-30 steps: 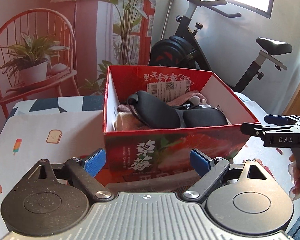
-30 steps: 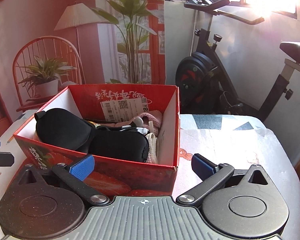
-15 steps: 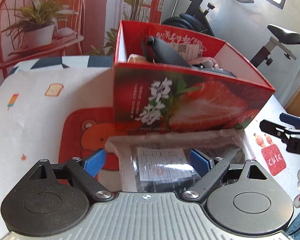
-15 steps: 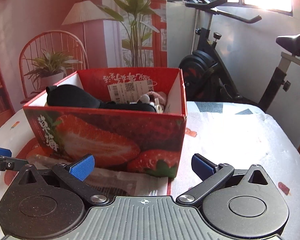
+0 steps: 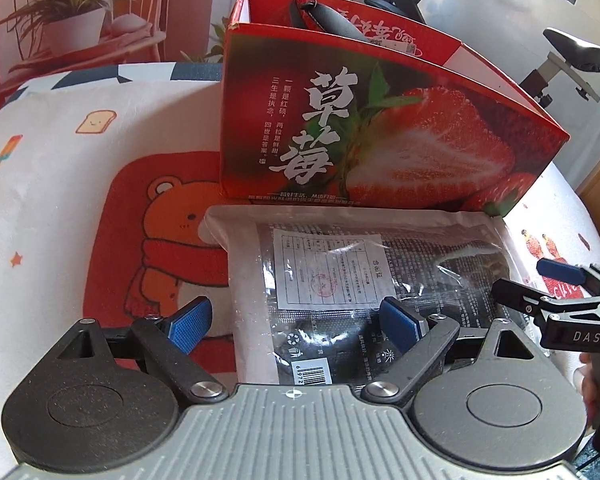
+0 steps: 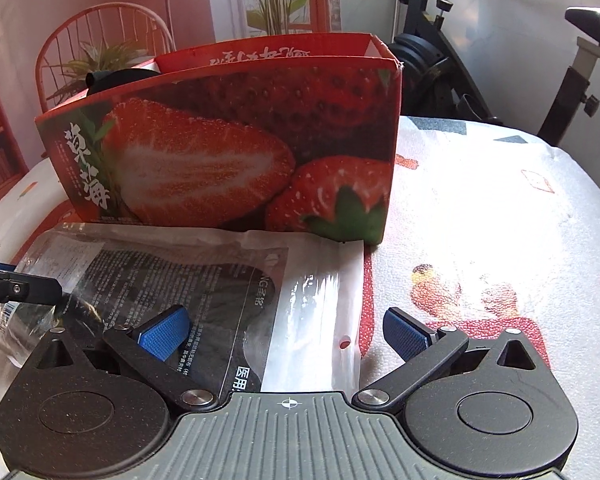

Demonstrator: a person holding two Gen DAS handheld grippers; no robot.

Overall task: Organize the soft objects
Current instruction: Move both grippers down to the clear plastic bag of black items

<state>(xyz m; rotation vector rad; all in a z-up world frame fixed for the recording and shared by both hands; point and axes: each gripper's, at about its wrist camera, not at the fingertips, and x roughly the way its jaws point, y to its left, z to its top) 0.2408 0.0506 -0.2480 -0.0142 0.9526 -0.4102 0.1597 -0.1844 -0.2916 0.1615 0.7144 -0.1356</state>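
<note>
A clear plastic bag (image 5: 340, 272) with a black soft item and a white label lies flat on the tablecloth, right in front of the red strawberry box (image 5: 380, 140). My left gripper (image 5: 296, 320) is open low over the bag's near left part, one pad past its left edge. My right gripper (image 6: 286, 332) is open over the bag (image 6: 180, 272) at its right end, straddling that edge. Each gripper shows in the other's view: right gripper (image 5: 540, 282), left gripper (image 6: 4, 284). A black soft item (image 5: 324, 20) pokes above the box (image 6: 220, 152) rim.
The tablecloth (image 5: 60, 208) carries a bear print and small cartoon pictures. An exercise bike (image 6: 440, 60) stands behind the table on the right, and a red wire chair with a potted plant (image 5: 72, 20) on the left. The table edge curves off at the right (image 6: 580, 168).
Both grippers have come down from box height to just above the bag. The box's inside has dropped out of sight behind its front wall. The jaws stayed open.
</note>
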